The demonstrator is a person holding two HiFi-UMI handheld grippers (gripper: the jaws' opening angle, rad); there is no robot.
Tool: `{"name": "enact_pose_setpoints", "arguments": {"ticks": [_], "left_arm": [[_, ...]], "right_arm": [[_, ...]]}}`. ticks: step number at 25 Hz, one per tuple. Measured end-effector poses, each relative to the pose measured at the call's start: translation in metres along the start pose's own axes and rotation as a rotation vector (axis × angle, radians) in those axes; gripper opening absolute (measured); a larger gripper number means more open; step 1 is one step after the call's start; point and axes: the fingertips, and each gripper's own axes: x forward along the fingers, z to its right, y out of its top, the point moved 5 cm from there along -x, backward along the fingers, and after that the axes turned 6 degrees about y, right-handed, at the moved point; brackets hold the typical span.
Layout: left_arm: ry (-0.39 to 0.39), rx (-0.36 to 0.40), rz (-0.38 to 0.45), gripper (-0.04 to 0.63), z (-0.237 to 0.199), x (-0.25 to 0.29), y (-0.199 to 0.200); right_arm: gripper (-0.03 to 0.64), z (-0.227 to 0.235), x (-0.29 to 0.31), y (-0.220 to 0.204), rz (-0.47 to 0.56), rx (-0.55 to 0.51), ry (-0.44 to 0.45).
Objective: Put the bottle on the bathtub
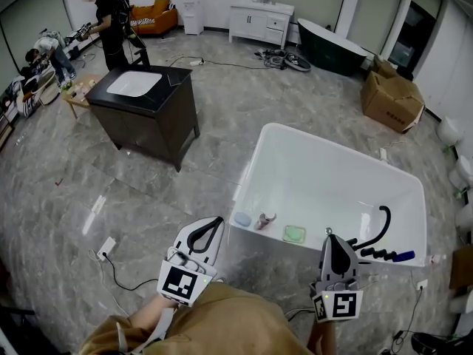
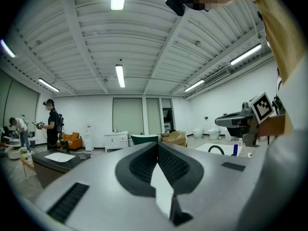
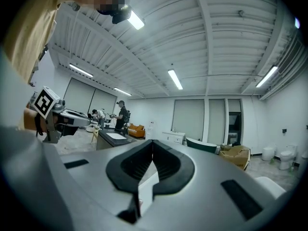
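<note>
Looks finished, or all but. Find the bottle (image 1: 403,256) (blue, small in frame) at the right end of the tub (image 1: 340,148), seemingly upright on the rim just beside the tap (image 1: 378,231). Cannot tell for sure whether resting on the rim itself or only close by it. Nothing left to carry, judging by that; at most a check of the footing.

See the left claw (image 1: 219,220) shut tight, tip to tip, with nothing gripped. Same for the right claw (image 1: 329,234): closed and empty.

Place the bottle well apart from the left claw, away along the tub's near side, and nearer the right claw, off to that claw's right. Touching neither.
</note>
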Motion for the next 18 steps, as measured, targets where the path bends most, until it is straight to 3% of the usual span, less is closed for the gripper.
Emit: {"name": "enact_pose_setpoints", "arguments": {"ticks": [18], "left_arm": [[-0.027,-0.006,-0.012,0.008,0.002,0.005,-0.005]], "right_arm": [[0.006,-0.005,-0.007,-0.014,-0.037,0.028,-0.016]]}}
